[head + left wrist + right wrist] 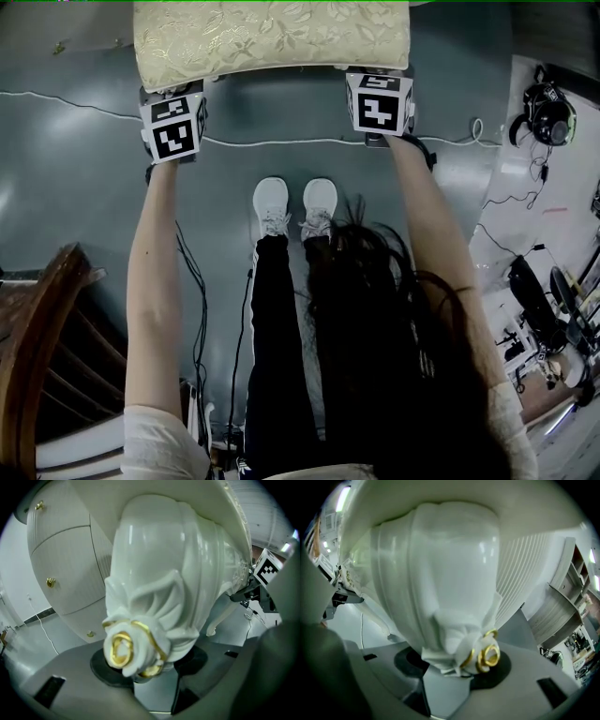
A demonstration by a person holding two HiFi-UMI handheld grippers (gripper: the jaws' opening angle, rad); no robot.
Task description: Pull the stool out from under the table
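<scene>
Head view shows the stool (272, 42) on open floor before the person's shoes (271, 202), no table over it (mostly out, I'd judge). Jaws half-spread, the left gripper (150, 665) and right gripper (452, 667) each clamp a carved corner; little pulling remains.

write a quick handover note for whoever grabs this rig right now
Left hand-held gripper: shut on the stool's left near leg, at its gold rose.
Right hand-held gripper: shut on the right near leg, likewise.
Stool: cushion edge between both grippers, ahead of the person's shoes; white drawer unit behind it.
Done: both legs gripped.
Left: draw it toward the shoes. How far it is out can't be told. Mind the white cable on the floor.
</scene>
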